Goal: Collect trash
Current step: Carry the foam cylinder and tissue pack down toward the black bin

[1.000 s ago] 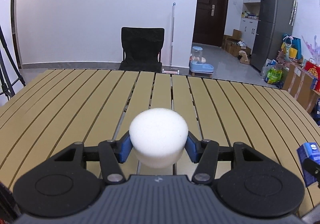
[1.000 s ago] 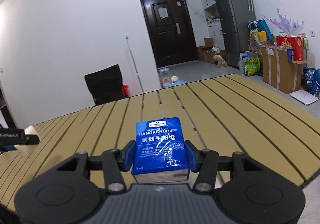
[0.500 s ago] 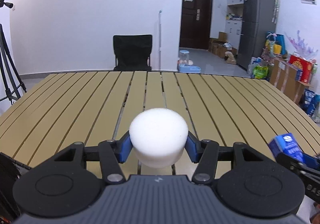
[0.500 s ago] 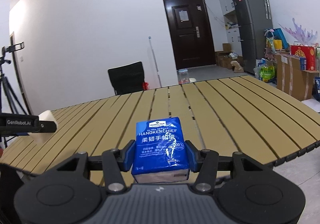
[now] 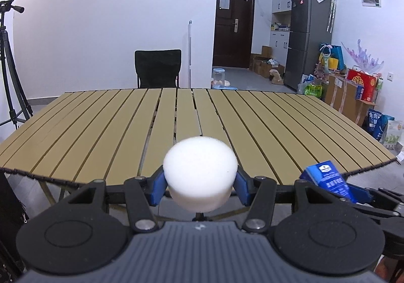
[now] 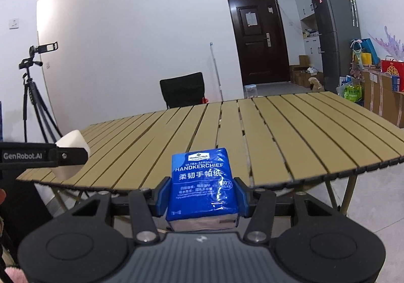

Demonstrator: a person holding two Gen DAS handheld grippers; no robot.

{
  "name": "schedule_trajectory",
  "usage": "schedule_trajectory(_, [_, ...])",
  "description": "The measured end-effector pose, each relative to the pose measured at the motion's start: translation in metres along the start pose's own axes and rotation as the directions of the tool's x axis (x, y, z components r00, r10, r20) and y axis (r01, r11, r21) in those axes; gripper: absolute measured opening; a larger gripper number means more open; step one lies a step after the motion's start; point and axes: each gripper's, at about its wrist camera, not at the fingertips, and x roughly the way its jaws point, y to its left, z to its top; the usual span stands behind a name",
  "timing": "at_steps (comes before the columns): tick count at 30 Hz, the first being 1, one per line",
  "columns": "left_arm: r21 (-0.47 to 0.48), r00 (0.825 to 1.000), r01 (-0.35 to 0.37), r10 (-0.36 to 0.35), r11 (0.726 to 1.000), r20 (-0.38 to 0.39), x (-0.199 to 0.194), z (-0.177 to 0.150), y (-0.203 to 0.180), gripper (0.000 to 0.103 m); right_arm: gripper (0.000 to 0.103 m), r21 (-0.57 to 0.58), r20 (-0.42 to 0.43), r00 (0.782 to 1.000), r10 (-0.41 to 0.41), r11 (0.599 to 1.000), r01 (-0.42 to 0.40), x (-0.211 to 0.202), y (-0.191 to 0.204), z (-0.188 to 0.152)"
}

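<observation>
My left gripper (image 5: pixel 200 188) is shut on a white round foam puck (image 5: pixel 200 172), held off the near edge of the slatted tan table (image 5: pixel 101 131). My right gripper (image 6: pixel 202 197) is shut on a blue handkerchief tissue pack (image 6: pixel 202 184), also held just off the table's (image 6: pixel 290 136) near edge. The tissue pack shows at the right of the left wrist view (image 5: pixel 328 180). The foam puck shows at the left of the right wrist view (image 6: pixel 72 154).
A black chair (image 5: pixel 157 68) stands behind the table's far edge. A tripod with a camera (image 5: pixel 10 55) stands at the left. A dark door (image 5: pixel 232 30), a fridge (image 5: pixel 311 35) and boxes and bags (image 5: pixel 353 91) are at the right.
Both grippers have pulled back and away from the table, each still holding its object. The table's near edge now lies in front of both.
</observation>
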Motion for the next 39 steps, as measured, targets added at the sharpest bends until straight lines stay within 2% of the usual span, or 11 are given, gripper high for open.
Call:
schedule_trajectory(11, [0.024, 1.0, 0.014, -0.013, 1.0, -0.028, -0.027, -0.04, 0.006, 0.055, 0.051, -0.02, -0.071, 0.997, 0.01, 1.0, -0.011, -0.026, 0.01, -0.042])
schedule_trajectory(23, [0.02, 0.991, 0.028, -0.026, 0.999, -0.128, -0.027, -0.095, 0.008, 0.055, 0.051, -0.045, -0.168, 0.986, 0.015, 0.999, -0.023, -0.038, 0.017, -0.077])
schedule_trajectory(33, [0.037, 0.973, 0.041, -0.032, 0.998, -0.228, -0.017, -0.133, 0.002, 0.055, 0.051, -0.083, -0.26, 0.965, 0.004, 0.996, -0.027, -0.032, 0.021, -0.109])
schedule_trajectory(39, [0.02, 0.951, 0.048, -0.039, 0.999, -0.306, -0.003, -0.157, -0.002, 0.055, 0.051, -0.087, -0.332, 0.943, -0.008, 0.996, -0.023, -0.021, 0.017, -0.128])
